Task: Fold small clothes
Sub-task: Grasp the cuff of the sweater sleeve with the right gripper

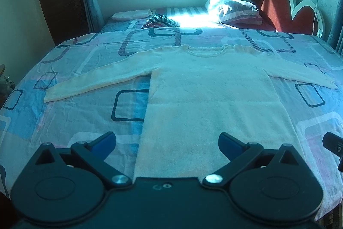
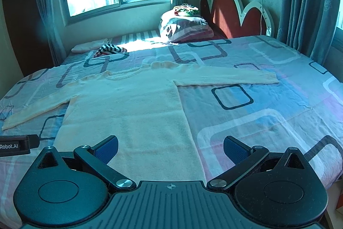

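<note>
Cream knit sweater (image 1: 205, 100) lies flat on the bed (image 1: 75, 121), straight ahead of both my hand-held grippers, hem toward me and neckline (image 1: 205, 50) at the far end. So its long axis runs directly away from me, w/ both sleeves spread out sideways, roughly perpendicular to that axis.

My left hand-held gripper (image 1: 167, 142) hangs just above the near hem, jaws spread wide, nothing between the blue pads (image 1: 106, 141). The sweater's left edge runs up between the pads, so most of the body sits ahead and to the right of this one. The left sleeve (image 1: 96, 81) reaches out ahead-left, cuff well apart from me.

My right hand-held gripper (image 2: 170, 147) is likewise wide open and empty. Here it's mirrored: the sweater's right edge comes up between the fingers, body ahead and to the left, right sleeve (image 2: 227, 77) stretching off ahead-right. Each hand-held gripper sits approx. over its own bottom corner of the garment; the other tool's tip pokes into the edge of each view, so they're side by side.

Judging by that, nothing's folded yet. Imo the next move turns on the sleeves: each cuff is on its own side, left sleeve nearer my left hand, right sleeve nearer my right, both needing a reach fwd and outward before folding in across the body. The hem corners, by contrast, are right under me.

Beyond the sweater: a striped cloth (image 1: 163, 21), a pillow (image 1: 233, 9) and a red headboard (image 1: 278, 5) at the far right, well apart from the work.
</note>
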`<control>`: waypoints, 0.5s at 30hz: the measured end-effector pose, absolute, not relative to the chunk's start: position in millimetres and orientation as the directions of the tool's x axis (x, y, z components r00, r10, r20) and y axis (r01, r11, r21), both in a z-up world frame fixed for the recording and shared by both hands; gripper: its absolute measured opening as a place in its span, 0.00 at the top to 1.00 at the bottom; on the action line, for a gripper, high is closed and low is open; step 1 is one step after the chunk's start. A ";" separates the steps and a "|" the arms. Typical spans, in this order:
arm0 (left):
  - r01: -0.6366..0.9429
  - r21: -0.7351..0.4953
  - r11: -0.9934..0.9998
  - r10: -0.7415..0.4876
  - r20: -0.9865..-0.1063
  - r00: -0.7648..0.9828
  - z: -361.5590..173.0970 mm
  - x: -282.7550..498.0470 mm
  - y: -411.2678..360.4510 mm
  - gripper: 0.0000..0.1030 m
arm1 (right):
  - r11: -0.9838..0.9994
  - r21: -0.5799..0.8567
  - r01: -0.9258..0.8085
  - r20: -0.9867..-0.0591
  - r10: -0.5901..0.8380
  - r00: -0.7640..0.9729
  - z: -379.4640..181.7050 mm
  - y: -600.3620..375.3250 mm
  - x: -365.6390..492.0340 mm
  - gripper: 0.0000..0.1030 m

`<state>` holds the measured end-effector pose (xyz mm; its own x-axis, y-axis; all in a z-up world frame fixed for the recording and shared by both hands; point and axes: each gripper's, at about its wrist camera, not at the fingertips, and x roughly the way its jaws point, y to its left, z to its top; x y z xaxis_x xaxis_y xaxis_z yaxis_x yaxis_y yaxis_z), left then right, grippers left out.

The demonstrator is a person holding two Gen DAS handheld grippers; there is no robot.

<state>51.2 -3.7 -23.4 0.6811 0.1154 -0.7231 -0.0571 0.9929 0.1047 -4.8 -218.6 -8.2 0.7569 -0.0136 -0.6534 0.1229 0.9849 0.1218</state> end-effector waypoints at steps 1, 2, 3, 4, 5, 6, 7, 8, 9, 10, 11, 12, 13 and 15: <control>-0.058 0.107 0.993 0.118 -0.725 0.679 -25.5 57.1 -4.0 0.01 | 0.984 0.123 0.128 -0.657 -0.015 0.754 -10.7 -221.8 2.0 0.00; -0.060 0.110 0.992 0.121 -0.727 0.676 -27.1 63.4 -5.3 0.01 | 0.983 0.124 0.132 -0.659 -0.018 0.752 -13.0 -224.9 7.4 0.00; -0.061 0.111 0.992 0.123 -0.730 0.673 -28.7 69.9 -6.7 0.01 | 0.983 0.123 0.136 -0.662 -0.020 0.749 -14.9 -227.9 12.6 0.00; -0.061 0.112 0.992 0.124 -0.732 0.670 -30.4 76.5 -8.3 0.01 | 0.983 0.123 0.139 -0.665 -0.023 0.747 -17.2 -231.9 19.2 0.00; -0.060 0.114 0.992 0.125 -0.735 0.667 -32.2 84.1 -9.8 0.01 | 0.982 0.122 0.142 -0.667 -0.025 0.745 -19.3 -235.9 25.5 0.00; -0.060 0.117 0.991 0.127 -0.736 0.665 -33.8 90.3 -11.7 0.01 | 0.982 0.119 0.146 -0.669 -0.029 0.742 -21.4 -240.5 32.0 0.00; -0.060 0.117 0.991 0.128 -0.738 0.663 -35.2 97.5 -13.7 0.01 | 0.982 0.117 0.151 -0.672 -0.034 0.740 -24.0 -245.1 38.9 0.00; -0.060 0.116 0.991 0.127 -0.739 0.662 -36.6 104.9 -15.7 0.01 | 0.981 0.118 0.156 -0.673 -0.036 0.738 -26.6 -250.9 46.9 0.00; -0.060 0.113 0.992 0.124 -0.739 0.662 -37.9 112.5 -17.8 0.01 | 0.980 0.119 0.159 -0.676 -0.037 0.736 -28.5 -255.9 53.3 0.00; -0.059 0.111 0.992 0.122 -0.741 0.661 -39.1 120.5 -19.9 0.01 | 0.979 0.122 0.162 -0.678 -0.037 0.734 -30.7 -262.2 61.6 0.00; -0.059 0.106 0.993 0.118 -0.742 0.659 -40.3 128.6 -21.9 0.01 | 0.979 0.124 0.164 -0.678 -0.037 0.734 -32.8 -268.7 69.3 0.00; -0.059 0.100 0.993 0.114 -0.743 0.660 -42.0 136.6 -23.3 0.01 | 0.978 0.129 0.166 -0.679 -0.035 0.733 -34.7 -275.2 76.9 0.00; -0.060 0.095 0.994 0.111 -0.744 0.659 -43.6 144.2 -25.3 0.01 | 0.976 0.140 0.165 -0.679 -0.027 0.734 -36.4 -282.7 85.2 0.00; -0.066 0.083 0.994 0.106 -0.747 0.656 -47.2 160.6 -28.8 0.01 | 0.974 0.152 0.167 -0.679 -0.020 0.734 -40.2 -296.1 101.6 0.00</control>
